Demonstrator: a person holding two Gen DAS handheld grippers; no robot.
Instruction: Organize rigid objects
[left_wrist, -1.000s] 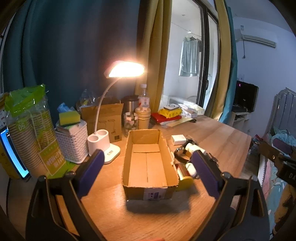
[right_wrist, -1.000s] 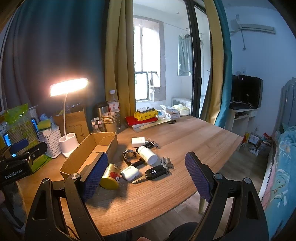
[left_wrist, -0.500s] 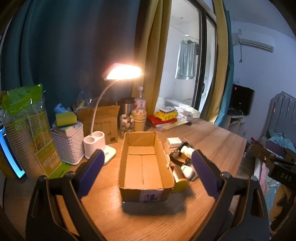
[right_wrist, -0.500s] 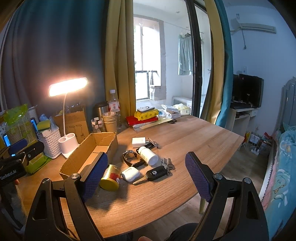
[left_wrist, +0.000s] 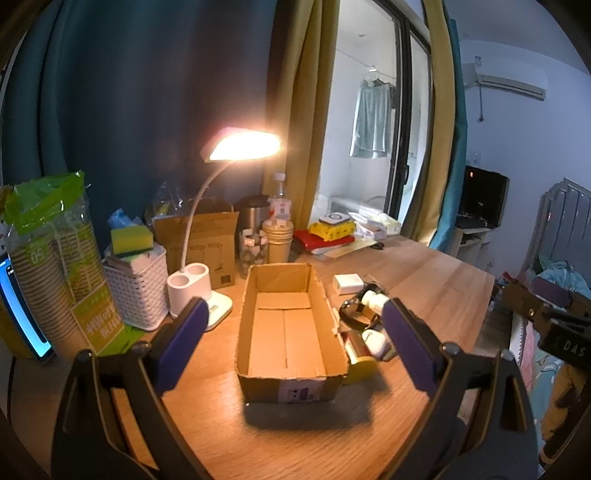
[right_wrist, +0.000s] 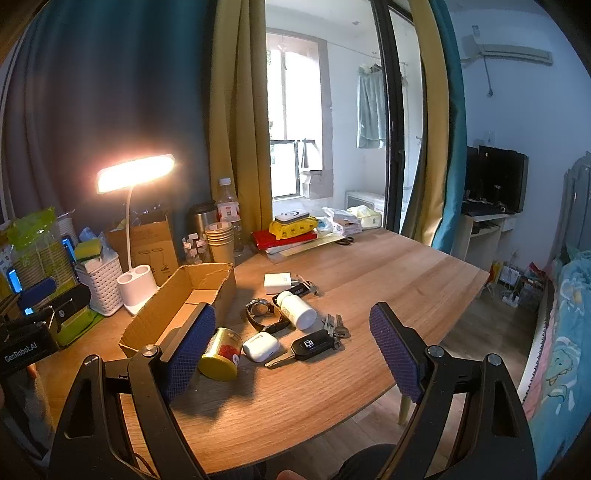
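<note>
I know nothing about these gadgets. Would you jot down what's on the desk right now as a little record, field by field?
container: open cardboard box, nothing inside it
loose items beside the box: yellow-lidded can on its side, white earbud case, car key, wristwatch, white pill bottle, white charger
left tongs: open, holding nothing, facing the box
right tongs: open, holding nothing, above the loose items
lighting: desk lamp switched on
progress: nothing sorted into the box
</note>
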